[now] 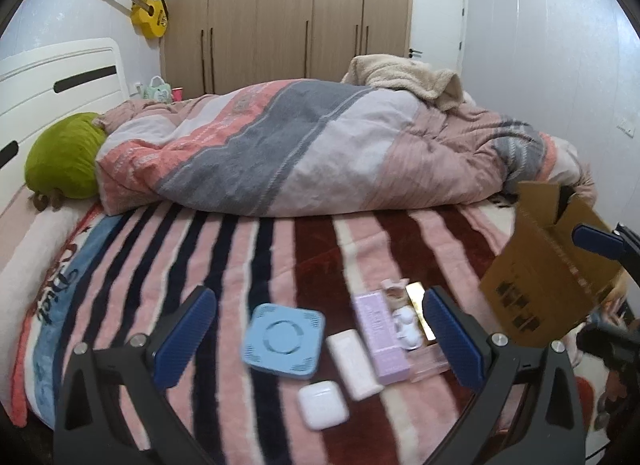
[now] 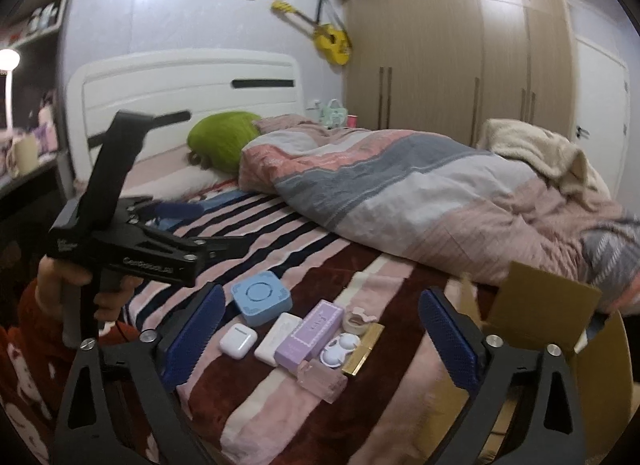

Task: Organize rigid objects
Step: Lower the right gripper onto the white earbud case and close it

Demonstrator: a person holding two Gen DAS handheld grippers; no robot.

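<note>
Small rigid objects sit clustered on the striped pink, maroon and navy blanket (image 2: pixel 320 249) at the near edge of the bed, and both tools hover over them. From the right wrist view the row runs left to right: a white earbud case (image 2: pixel 238 340), a blue square plastic box with a ring on its lid (image 2: pixel 261 298), a white rounded-rectangle case (image 2: pixel 279 338), a lilac oblong box (image 2: pixel 310 335), a white contact-lens case (image 2: pixel 339 348), a gold bar-shaped case (image 2: pixel 365 347) and, nearest the camera, a clear pink acrylic holder (image 2: pixel 322 381). The long boxes lie side by side, touching or nearly so, their long axes running away from the cameras and slightly to the right.

Right tool (image 2: pixel 320 341) is spread wide, blue pads well apart, nothing between them but air; the cluster lies straight ahead and below it. Left tool (image 1: pixel 320 339) is just as wide and empty, framing the blue box, earbud case, white case and lilac box from its own side.

An open brown cardboard box (image 2: pixel 548 305) stands at the right end of the cluster, beside the right tool, so I judge it the likely destination, and the right hand the nearer one to it. The left hand (image 2: pixel 80 285) grips its tool's handle at the left of the right view.

Tricky part, to my eye: the boxes are packed tightly, so a pad has little room to slip between neighbours.
</note>
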